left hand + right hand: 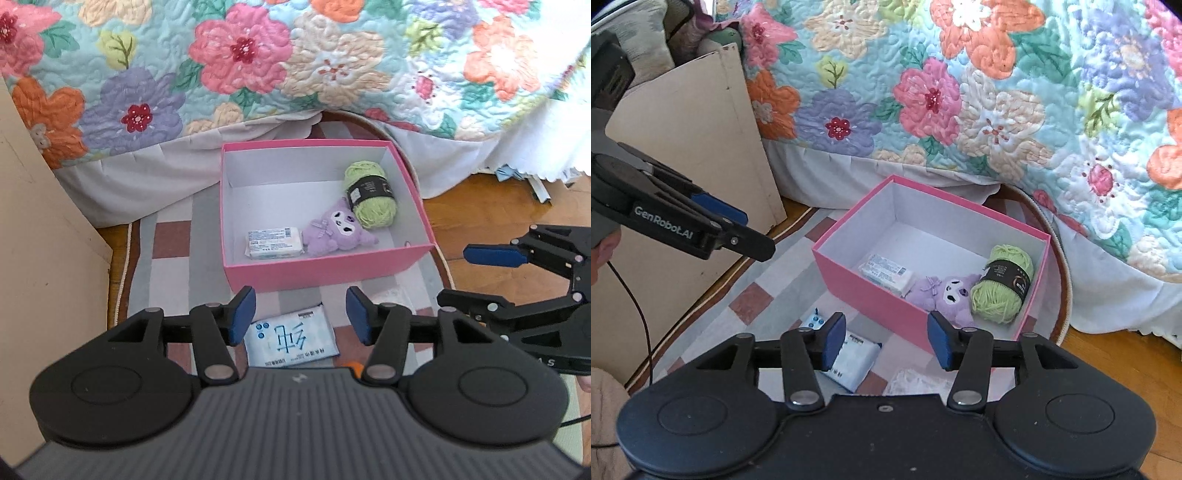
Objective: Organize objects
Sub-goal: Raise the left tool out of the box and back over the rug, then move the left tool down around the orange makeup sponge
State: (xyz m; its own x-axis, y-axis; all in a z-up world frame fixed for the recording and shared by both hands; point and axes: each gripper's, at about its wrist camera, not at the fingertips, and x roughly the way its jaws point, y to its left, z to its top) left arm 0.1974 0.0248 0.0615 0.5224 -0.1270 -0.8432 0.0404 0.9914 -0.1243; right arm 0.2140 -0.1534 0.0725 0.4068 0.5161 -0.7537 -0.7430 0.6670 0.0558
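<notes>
Both sets of fingers stand spread and pinch nothing: left gripper [301, 315], right gripper [886, 339]. A tissue pack [291, 341] lies on the checked rug [173, 240] below them. Beyond it, the pink box [325, 264] holds a soap bar [273, 242], purple plush [338, 230] and green yarn [371, 194], near the floral bedspread [240, 55].

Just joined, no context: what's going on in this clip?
A person with two handheld grippers is tidying small items into a pink box on a checked rug beside a bed. Inside it lie a white packet, a purple plush and a green yarn ball. A blue-and-white tissue pack is on the rug in front of the box. The left gripper and right gripper hover with jaws open, holding nothing.
</notes>
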